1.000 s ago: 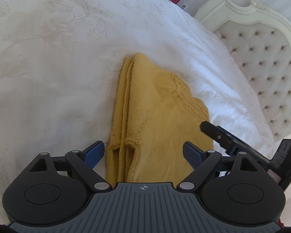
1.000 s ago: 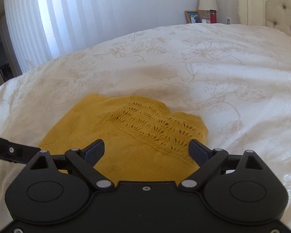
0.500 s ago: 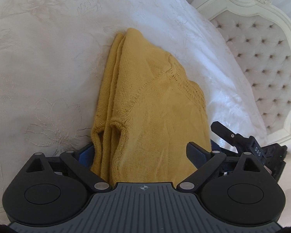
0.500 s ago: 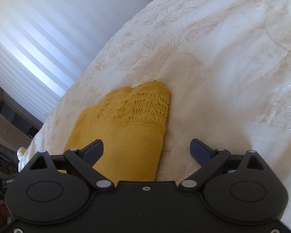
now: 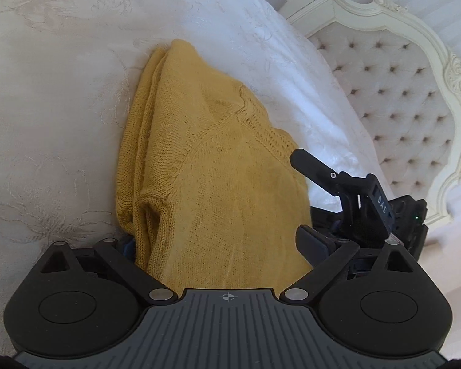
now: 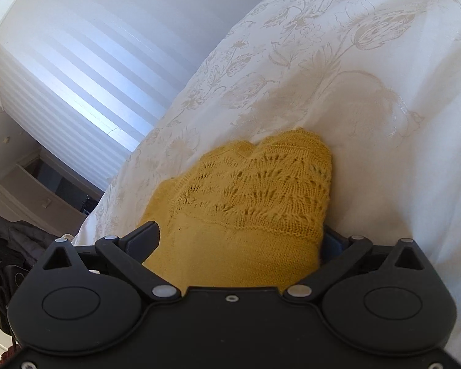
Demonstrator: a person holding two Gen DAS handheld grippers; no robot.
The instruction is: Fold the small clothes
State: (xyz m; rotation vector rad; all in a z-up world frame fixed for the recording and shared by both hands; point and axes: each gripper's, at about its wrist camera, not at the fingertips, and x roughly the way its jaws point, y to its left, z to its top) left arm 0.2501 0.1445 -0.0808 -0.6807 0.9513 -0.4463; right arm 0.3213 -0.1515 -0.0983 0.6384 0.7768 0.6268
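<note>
Both tools, left tool (image 5: 218, 246) and right tool (image 6: 239, 240), stand spread around the yellow sweater (image 5: 206, 166); closing now may pinch the bedspread (image 5: 61, 107) underneath too.

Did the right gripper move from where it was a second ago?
Yes. The right gripper has rolled and come down onto the yellow sweater: the bedspread now looks tilted, and the sweater lies between its opening fingers.
</note>
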